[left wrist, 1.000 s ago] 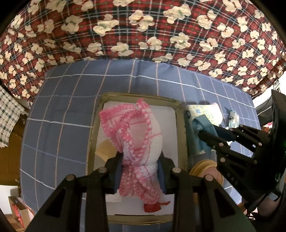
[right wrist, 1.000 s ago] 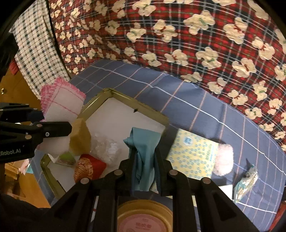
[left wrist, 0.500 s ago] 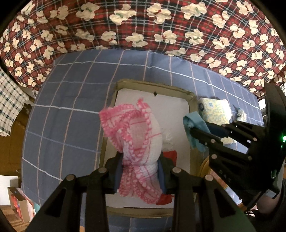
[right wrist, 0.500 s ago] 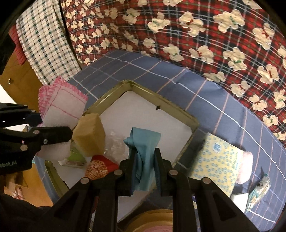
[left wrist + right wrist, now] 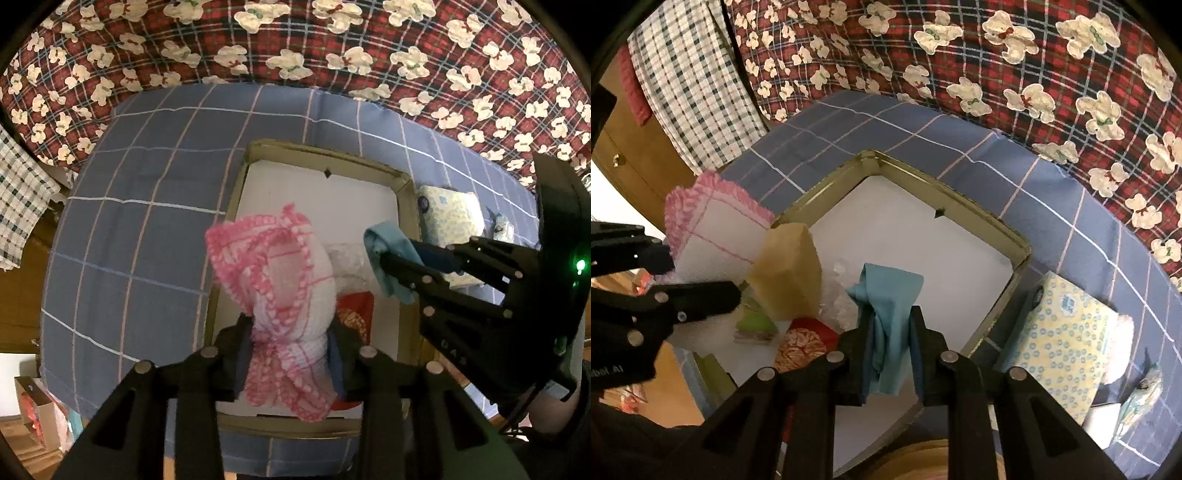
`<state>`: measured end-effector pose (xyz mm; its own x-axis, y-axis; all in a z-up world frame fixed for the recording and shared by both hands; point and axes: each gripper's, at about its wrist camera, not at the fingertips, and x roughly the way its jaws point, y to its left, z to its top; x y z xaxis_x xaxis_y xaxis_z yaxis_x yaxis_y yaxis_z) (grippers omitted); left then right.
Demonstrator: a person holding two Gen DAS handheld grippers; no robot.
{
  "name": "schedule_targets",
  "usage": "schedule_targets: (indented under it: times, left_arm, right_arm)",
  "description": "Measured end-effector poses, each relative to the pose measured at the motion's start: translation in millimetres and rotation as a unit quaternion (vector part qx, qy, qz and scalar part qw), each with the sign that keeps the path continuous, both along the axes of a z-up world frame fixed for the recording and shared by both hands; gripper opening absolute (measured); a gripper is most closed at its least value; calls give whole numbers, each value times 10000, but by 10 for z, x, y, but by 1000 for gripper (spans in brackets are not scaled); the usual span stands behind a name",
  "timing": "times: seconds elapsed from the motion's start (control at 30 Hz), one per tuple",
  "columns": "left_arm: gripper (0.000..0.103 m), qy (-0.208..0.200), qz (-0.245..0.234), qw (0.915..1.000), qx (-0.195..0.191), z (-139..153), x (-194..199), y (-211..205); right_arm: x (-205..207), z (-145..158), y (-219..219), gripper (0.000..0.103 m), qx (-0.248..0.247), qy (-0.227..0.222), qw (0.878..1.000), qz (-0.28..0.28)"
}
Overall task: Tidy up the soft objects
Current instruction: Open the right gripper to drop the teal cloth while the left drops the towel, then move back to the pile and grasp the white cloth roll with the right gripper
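Observation:
My left gripper (image 5: 291, 350) holds a pink-and-white cloth (image 5: 273, 273) bunched upright above the near left part of the gold-rimmed tray (image 5: 321, 149). Its jaws are opening while the pads still touch the cloth. My right gripper (image 5: 888, 332) is shut on a folded blue cloth (image 5: 886, 295) that hangs over the tray's white floor (image 5: 923, 236). In the tray lie a yellow sponge (image 5: 786, 273), bubble wrap (image 5: 838, 295), a red patterned piece (image 5: 801, 343) and a green piece (image 5: 753, 325). The right wrist view shows the left gripper (image 5: 683, 275) and pink cloth (image 5: 713, 229) at the left.
A yellow-and-blue tissue pack (image 5: 1067, 339) with a pink fluffy piece (image 5: 1123, 325) and a small packet (image 5: 1141, 398) lie right of the tray on the blue checked cloth (image 5: 960, 129). A round yellow lid (image 5: 923, 458) sits below my right gripper. Red plaid fabric (image 5: 1034, 55) rises behind.
Both grippers have come in over the tray and lower. The blue cloth has moved from the tray's right rim to above its floor. The left jaws stand slightly wider.

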<state>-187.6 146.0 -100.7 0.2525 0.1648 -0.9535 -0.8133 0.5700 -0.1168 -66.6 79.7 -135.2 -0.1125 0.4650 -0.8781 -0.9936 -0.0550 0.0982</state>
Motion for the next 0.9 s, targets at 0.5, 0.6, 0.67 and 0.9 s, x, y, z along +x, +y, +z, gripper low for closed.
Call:
schedule_targets:
  times: [0.5, 0.6, 0.67, 0.9]
  left_arm:
    - [65, 59, 294, 9991, 305, 115, 18, -10]
    - [65, -4, 200, 9993, 305, 128, 149, -36]
    - [65, -26, 41, 9994, 330, 144, 270, -93]
    - [68, -81, -610, 9976, 316, 153, 747, -310]
  right_arm:
    - [205, 137, -230, 77, 184, 145, 9993, -303]
    - [367, 215, -371, 77, 269, 121, 9979, -577]
    - [501, 252, -498, 77, 301, 75, 9962, -815]
    - [974, 236, -960, 77, 184, -9, 9856, -1681]
